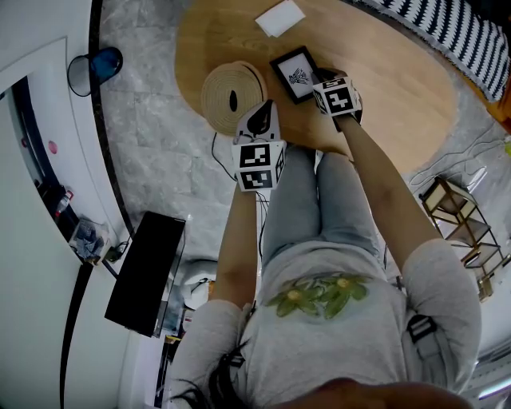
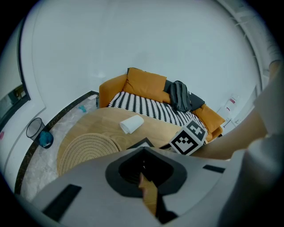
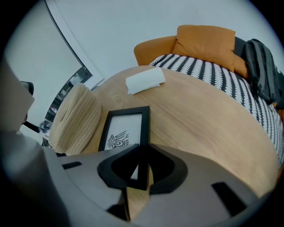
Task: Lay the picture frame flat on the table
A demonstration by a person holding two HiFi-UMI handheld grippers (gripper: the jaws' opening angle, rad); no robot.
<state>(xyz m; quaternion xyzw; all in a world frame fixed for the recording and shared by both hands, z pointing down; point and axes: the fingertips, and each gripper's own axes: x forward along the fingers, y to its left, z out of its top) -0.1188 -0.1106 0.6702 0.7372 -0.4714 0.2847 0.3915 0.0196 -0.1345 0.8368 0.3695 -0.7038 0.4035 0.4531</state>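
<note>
A black picture frame (image 1: 295, 74) with a bird drawing lies on the oval wooden table (image 1: 399, 88), close to its near edge; whether it rests fully flat I cannot tell. In the right gripper view the frame (image 3: 122, 133) runs into my right gripper (image 3: 140, 170), whose jaws are shut on its right edge near the lower corner. The right gripper (image 1: 323, 80) sits just right of the frame in the head view. My left gripper (image 1: 259, 121) hovers at the table's near edge, left of the frame, jaws shut and holding nothing (image 2: 143, 166).
A round woven mat (image 1: 231, 94) lies left of the frame. A folded white cloth (image 1: 279, 17) sits farther back on the table. A sofa with a striped cover (image 1: 455, 28) stands behind the table, a wire bin (image 1: 94, 68) at the left and a metal rack (image 1: 463, 224) at the right.
</note>
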